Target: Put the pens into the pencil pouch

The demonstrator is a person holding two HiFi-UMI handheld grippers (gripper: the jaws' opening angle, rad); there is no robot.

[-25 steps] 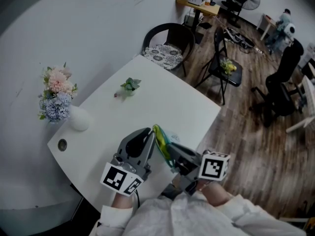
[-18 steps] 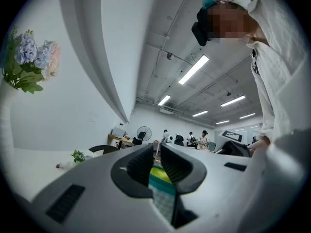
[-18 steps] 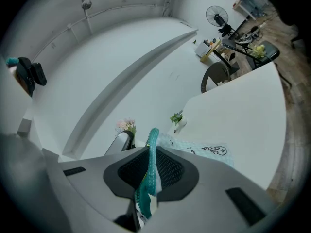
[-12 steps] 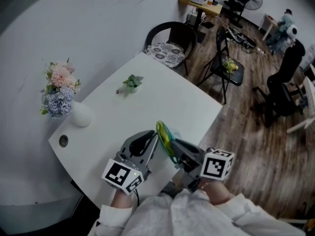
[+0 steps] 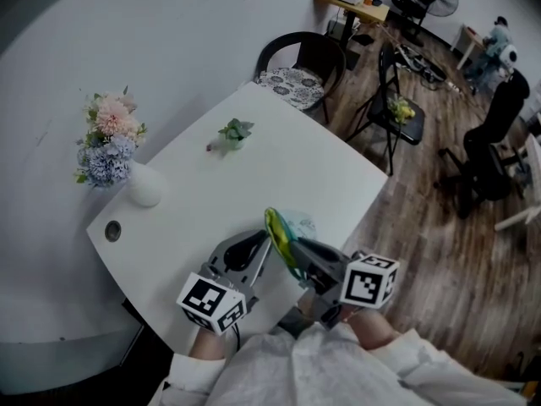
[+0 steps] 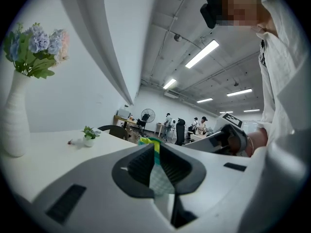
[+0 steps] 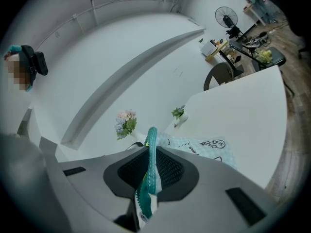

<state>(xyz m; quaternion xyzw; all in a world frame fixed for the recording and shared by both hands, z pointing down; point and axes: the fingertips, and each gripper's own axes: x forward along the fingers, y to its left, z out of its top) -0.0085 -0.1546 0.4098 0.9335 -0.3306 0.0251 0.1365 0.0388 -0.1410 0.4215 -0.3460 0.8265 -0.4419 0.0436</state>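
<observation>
On the white table [image 5: 254, 167], close to the person's edge, the pencil pouch [image 5: 281, 237] is lifted by its teal zip edge. Its pale checked body trails away onto the tabletop. I can see no pens anywhere, so I'd say the filling is still to do, though the inside of the pouch is hidden. The pouch's long axis runs away from the person, with the raised mouth end nearest them. The right gripper [image 5: 297, 252] is clamped on the zip edge. The left gripper [image 5: 260, 245] has just been closing and now pinches the checked fabric on the opposite lip.
</observation>
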